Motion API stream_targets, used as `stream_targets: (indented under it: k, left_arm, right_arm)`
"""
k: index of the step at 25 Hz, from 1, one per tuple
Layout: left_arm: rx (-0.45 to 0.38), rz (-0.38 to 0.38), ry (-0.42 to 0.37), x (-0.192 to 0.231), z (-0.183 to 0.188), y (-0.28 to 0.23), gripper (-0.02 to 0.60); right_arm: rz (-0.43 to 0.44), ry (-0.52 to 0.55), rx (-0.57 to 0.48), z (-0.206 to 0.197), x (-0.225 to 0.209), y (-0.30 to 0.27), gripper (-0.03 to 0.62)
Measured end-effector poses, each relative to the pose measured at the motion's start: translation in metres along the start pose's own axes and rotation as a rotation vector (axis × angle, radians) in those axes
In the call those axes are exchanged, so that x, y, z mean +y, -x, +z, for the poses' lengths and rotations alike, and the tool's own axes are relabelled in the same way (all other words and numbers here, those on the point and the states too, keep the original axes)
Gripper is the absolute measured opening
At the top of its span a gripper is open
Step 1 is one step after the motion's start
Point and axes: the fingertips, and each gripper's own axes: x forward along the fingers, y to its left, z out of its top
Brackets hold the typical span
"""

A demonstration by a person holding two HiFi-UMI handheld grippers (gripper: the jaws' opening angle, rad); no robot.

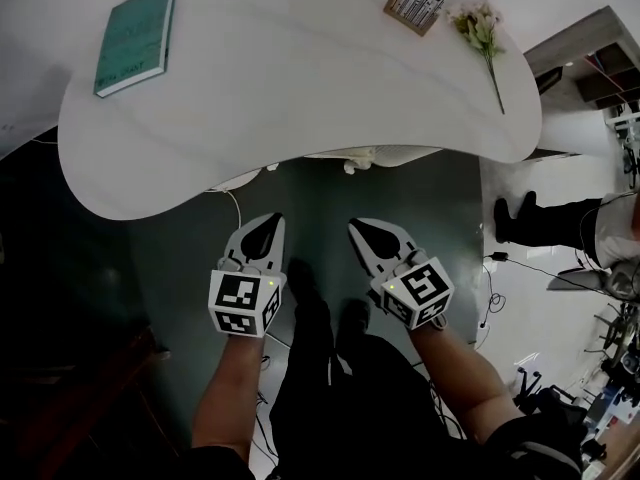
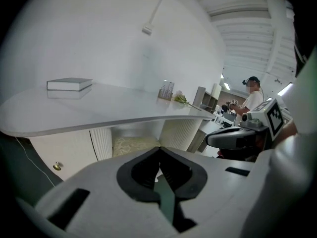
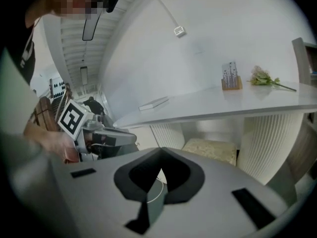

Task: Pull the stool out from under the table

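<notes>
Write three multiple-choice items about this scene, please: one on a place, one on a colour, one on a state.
1. Where is the cream cushioned stool?
A) under the white curved table
B) on top of it
C) behind the person

2. What colour is the flat book on the table?
A) red
B) teal
C) yellow

3. How are the left hand-held gripper and right hand-held gripper?
A) both shut, empty
B) both wide open
C) shut on the stool

Answers:
1 A: the stool shows below the tabletop.
2 B: the head view shows a teal cover.
3 A: each gripper view shows jaws together, with nothing between.
</notes>
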Motion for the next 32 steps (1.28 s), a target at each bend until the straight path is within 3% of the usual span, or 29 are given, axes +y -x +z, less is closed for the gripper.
stream_targets:
  k: [5, 8, 14, 20, 24, 32]
  left_arm:
    - [-0.037, 0.093, -0.059, 0.012, -0.003, -0.012, 0.009]
    - [-0.07, 0.125, -0.033, 0.015, -0.018, -0.032, 0.009]
    - [-0.114, 0.173, 0.005, 0.023, -0.059, -0.077, 0.009]
    - [-0.112, 0.164, -0.031, 0.025, -0.093, -0.118, 0.009]
    - [-0.095, 0.161, -0.014, 0.034, -0.121, -0.14, 0.009]
    - [-0.047, 0.151, -0.049, 0.062, -0.179, -0.192, 0.009]
  right_arm:
    - [0.018, 0.101, -0.036, -0.023, -0.011, -0.015, 0.005]
    - [0.014, 0.152, -0.029, -0.051, -0.028, -0.023, 0.005]
    - [-0.036, 0.128, -0.069, -0.094, -0.076, -0.038, 0.006]
    - [-0.017, 0.116, -0.091, -0.132, -0.089, -0.06, 0.006]
    - [0.002, 0.108, -0.112, -0.154, -0.1, -0.075, 0.006]
    - [-0.049, 0.093, -0.177, -0.197, -0.153, -0.112, 0.006]
